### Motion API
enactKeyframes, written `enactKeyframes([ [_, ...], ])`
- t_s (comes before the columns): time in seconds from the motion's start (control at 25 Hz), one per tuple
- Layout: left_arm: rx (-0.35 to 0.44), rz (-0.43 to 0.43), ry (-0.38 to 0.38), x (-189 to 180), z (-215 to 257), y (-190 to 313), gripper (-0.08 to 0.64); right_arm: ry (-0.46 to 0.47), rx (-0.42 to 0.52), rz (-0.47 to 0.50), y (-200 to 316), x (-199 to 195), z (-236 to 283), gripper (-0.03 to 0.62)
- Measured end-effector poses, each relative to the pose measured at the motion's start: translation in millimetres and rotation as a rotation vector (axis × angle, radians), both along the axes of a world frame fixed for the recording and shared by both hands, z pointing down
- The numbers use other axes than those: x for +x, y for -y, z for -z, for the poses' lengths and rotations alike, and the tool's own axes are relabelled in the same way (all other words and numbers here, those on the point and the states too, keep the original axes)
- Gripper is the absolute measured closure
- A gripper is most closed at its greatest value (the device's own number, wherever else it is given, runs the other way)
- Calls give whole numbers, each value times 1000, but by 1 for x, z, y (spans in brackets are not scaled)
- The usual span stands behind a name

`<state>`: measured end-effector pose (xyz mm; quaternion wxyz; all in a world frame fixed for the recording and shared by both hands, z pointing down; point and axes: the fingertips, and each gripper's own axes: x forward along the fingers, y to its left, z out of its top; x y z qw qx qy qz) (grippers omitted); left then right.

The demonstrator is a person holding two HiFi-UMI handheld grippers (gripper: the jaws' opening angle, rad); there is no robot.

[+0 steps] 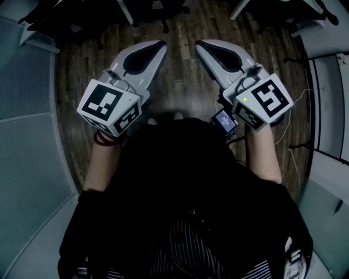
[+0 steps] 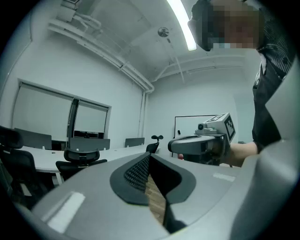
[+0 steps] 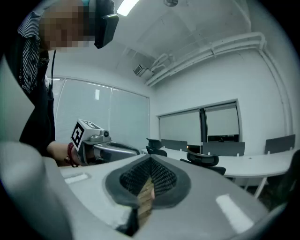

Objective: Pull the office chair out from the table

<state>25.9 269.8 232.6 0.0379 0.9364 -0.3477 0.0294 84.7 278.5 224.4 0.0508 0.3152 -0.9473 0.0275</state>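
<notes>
My left gripper (image 1: 161,46) and right gripper (image 1: 200,46) are held side by side in the air over a wooden floor (image 1: 180,82). Both are shut with nothing between the jaws, and their tips point away from the person. A black office chair (image 2: 80,158) with a headrest is tucked at a long white table (image 2: 115,152) far ahead in the left gripper view. The right gripper view shows another black office chair (image 3: 202,161) at a white table (image 3: 255,165). Neither gripper is near a chair. Each gripper view also catches the other gripper (image 2: 201,143) (image 3: 101,145) at its side.
More dark chairs (image 2: 14,164) line the tables (image 3: 157,151). Chair bases and white table legs (image 1: 126,12) show at the top of the head view. Glass partitions (image 1: 27,82) stand to the left and a white wall panel (image 1: 327,98) to the right. A whiteboard (image 2: 192,125) hangs on the far wall.
</notes>
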Motion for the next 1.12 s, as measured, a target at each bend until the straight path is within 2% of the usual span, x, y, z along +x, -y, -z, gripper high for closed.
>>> enactKeyframes([
  [0.32,2,-18,20,7,-9,-2,565,4,-4,-2,0,4,-8,595],
  [0.6,-9,-18,64,22,-12,7,563,18,-26,-43,17,32,-10,595],
  [1.12,-36,13,87,36,-27,15,563,45,-92,1,28,51,-33,594],
])
